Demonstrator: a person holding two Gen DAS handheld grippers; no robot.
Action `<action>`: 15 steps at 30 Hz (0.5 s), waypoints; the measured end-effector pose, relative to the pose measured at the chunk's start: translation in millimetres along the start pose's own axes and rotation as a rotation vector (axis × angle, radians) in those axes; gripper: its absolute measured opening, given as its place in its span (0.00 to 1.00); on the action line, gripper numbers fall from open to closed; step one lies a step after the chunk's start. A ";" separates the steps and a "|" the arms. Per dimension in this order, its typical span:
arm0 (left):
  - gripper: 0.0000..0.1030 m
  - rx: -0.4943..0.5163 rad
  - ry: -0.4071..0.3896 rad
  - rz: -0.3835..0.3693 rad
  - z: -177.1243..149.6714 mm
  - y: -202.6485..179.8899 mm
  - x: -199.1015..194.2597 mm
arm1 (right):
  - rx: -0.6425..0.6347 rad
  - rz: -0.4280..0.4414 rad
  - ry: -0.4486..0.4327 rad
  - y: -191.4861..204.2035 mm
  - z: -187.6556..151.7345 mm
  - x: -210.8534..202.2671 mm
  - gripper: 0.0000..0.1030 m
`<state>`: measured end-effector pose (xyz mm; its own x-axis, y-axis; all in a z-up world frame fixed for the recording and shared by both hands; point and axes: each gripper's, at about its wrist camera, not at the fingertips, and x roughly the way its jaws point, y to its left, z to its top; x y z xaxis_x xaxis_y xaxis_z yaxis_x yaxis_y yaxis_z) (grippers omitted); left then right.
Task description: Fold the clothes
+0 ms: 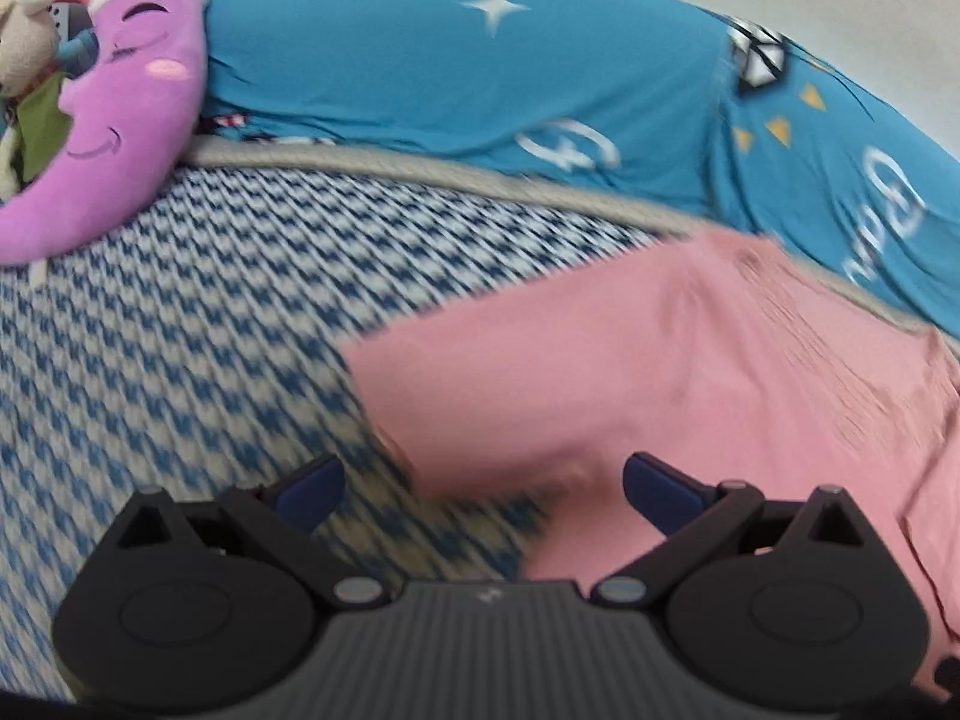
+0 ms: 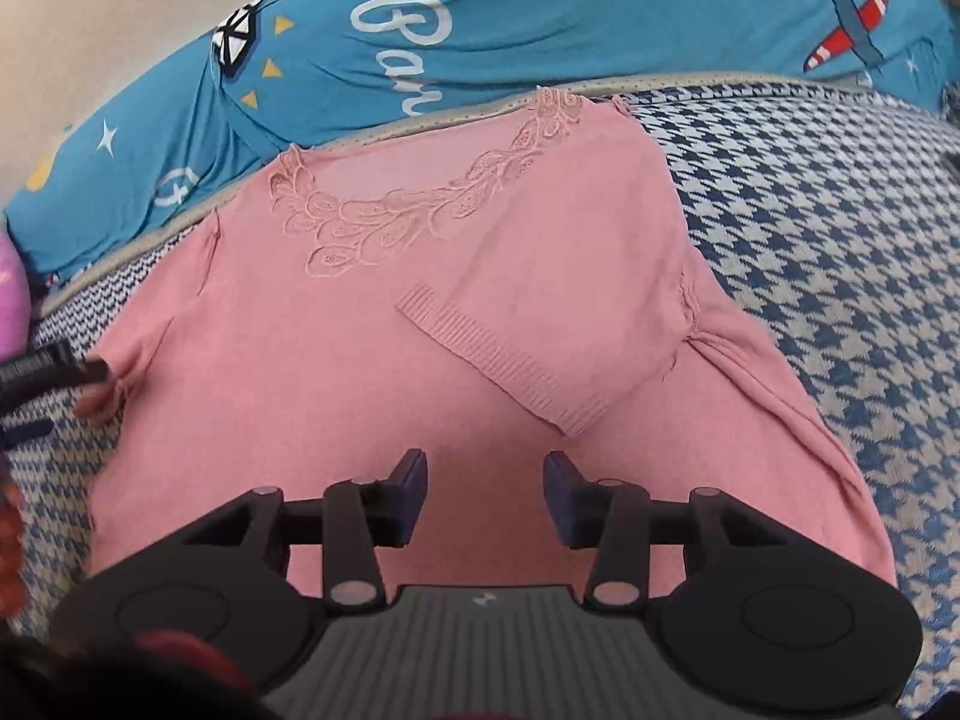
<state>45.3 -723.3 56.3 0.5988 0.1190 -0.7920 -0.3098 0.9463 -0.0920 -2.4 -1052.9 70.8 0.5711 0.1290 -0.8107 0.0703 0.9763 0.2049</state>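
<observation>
A pink knit top (image 2: 336, 360) lies flat on the bed, its lace neckline (image 2: 384, 210) toward the far side. One short sleeve (image 2: 540, 324) is folded in over the body, ribbed cuff toward the middle. My right gripper (image 2: 486, 480) hovers open above the lower body of the top, nothing between its fingers. My left gripper (image 1: 483, 492) is open wide at the top's other side, with a corner of the pink cloth (image 1: 660, 372) lying between and beyond its fingertips. That gripper (image 2: 75, 399) also shows at the left edge of the right wrist view. The left wrist view is blurred.
A blue and white houndstooth bedspread (image 1: 210, 330) covers the bed. Along the far edge lies a blue printed pillow or quilt (image 2: 540, 18). A purple moon plush (image 1: 120, 120) with a red cap rests at the far left, a beige soft toy (image 1: 24, 48) beside it.
</observation>
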 end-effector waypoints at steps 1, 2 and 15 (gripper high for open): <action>1.00 -0.002 -0.007 0.004 5.5 6.4 1.6 | -0.007 0.001 0.004 2.1 0.1 1.4 0.42; 1.00 -0.005 -0.013 0.008 10.3 12.6 3.4 | -0.003 0.004 0.004 1.3 0.8 0.9 0.42; 0.99 -0.076 0.022 -0.045 31.9 55.8 38.6 | 0.000 -0.012 0.036 4.4 1.5 6.7 0.42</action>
<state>74.7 -656.3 39.8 0.5969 0.0694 -0.7993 -0.3386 0.9250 -0.1725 3.0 -1048.0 67.1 0.5408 0.1231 -0.8321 0.0769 0.9778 0.1947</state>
